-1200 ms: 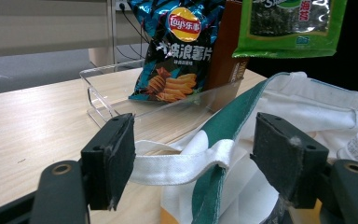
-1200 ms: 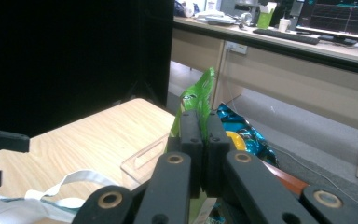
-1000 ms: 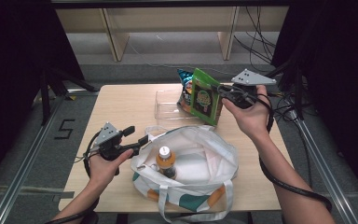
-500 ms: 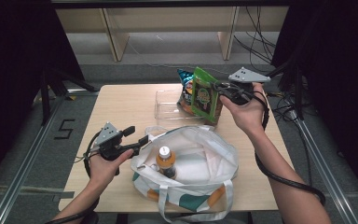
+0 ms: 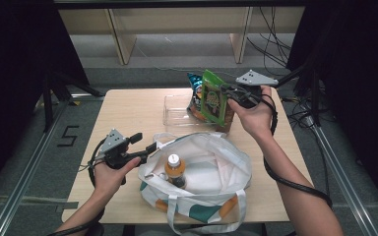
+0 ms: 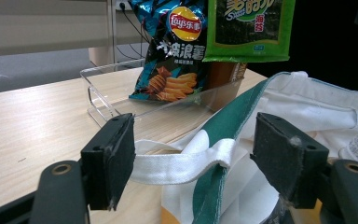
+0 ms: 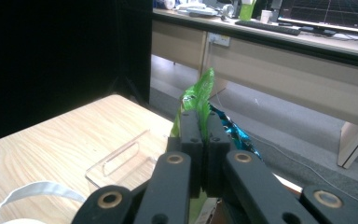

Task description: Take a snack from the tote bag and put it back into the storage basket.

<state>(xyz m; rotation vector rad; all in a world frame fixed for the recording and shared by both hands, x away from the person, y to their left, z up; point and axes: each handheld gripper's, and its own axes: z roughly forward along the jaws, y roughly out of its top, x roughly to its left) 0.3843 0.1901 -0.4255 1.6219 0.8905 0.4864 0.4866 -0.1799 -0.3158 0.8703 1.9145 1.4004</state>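
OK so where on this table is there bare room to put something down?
The far-left tabletop, between the clear tray and the left edge, is bare. So is the near-left corner, beside the left claw. The middle and right are crowded by the tote bag and the snack packets.

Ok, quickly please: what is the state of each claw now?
Left claw: open, the white bag handle lies between its jaws.
Right claw: closed on the green snack packet.

"Lay's" logo on the blue chip bag [image 6: 175, 51], "Sweet" on the green snack packet [image 6: 247, 28], "5" on the floor [image 5: 68, 136]
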